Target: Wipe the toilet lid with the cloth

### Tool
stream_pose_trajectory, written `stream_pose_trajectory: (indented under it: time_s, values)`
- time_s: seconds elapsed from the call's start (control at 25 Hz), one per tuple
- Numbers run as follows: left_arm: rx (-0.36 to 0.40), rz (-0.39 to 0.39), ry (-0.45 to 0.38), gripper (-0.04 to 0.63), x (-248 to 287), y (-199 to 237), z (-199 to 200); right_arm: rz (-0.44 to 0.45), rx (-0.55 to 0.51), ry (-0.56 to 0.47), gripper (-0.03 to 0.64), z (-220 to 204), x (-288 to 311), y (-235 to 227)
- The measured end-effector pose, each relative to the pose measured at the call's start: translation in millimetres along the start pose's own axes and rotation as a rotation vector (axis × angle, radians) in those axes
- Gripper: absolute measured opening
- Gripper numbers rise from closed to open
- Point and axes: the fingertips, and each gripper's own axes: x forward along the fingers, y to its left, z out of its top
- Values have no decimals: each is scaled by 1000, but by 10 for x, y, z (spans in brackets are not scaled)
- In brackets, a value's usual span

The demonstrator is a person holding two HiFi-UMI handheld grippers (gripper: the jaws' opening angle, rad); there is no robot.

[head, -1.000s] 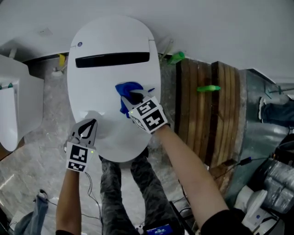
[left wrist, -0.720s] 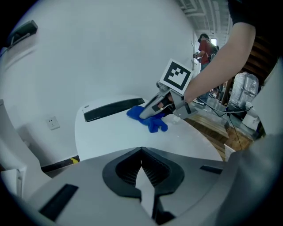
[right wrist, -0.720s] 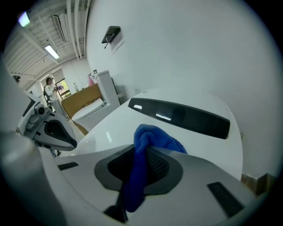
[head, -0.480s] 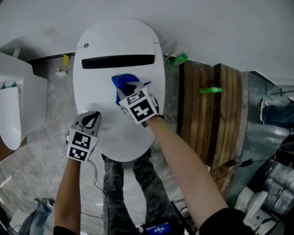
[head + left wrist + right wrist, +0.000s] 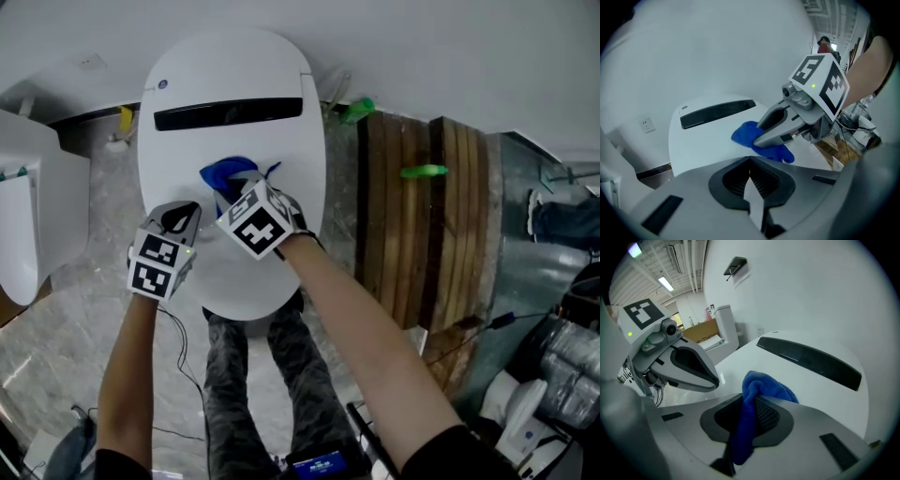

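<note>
Legs (image 5: 246, 375) of the person stand at the toilet's front. Nearer the left edge of the toilet lid (image 5: 234, 80), the left gripper (image 5: 180, 217) has its jaws closed on nothing. Just beside it, the right gripper (image 5: 234, 190) pinches the blue cloth (image 5: 217, 173) at mid-lid, below the dark slot (image 5: 228, 113).

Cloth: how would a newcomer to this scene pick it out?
Find the white toilet lid in the middle of the head view. Below its dark strip, the cloth sits bunched on the lid, pinched in the right gripper. It is the only bright blue thing there.
</note>
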Motion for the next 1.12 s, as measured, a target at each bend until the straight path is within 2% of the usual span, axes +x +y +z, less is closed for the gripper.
stream_pose_trajectory:
  time_s: [0.24, 0.48, 0.6, 0.84, 0.96, 1.0, 1.08, 1.12]
  values:
    - [-6, -5, 39, 11, -57, -157, -314, 32, -8, -4, 57, -243, -56, 354]
    - [-19, -41, 54, 11, -246, -502, -706, 69, 54, 12, 57, -628, -193, 723]
    - [7, -68, 46, 11, -323, -688, -850, 78, 90, 23, 57, -806, -264, 849]
    - [140, -181, 4, 12, -486, -1174, -1050, 87, 163, 43, 57, -1185, -402, 1136]
    - [250, -246, 4, 16, -567, -1425, -1183, 88, 194, 58, 57, -1335, -475, 1244]
    - [296, -266, 9, 28, -583, -1512, -1237, 88, 206, 61, 57, -1377, -510, 1280]
    - [383, -306, 31, 105, -586, -1670, -1347, 83, 230, 64, 58, -1458, -585, 1343]
    - [423, -320, 42, 123, -580, -1732, -1396, 76, 239, 63, 57, -1499, -615, 1370]
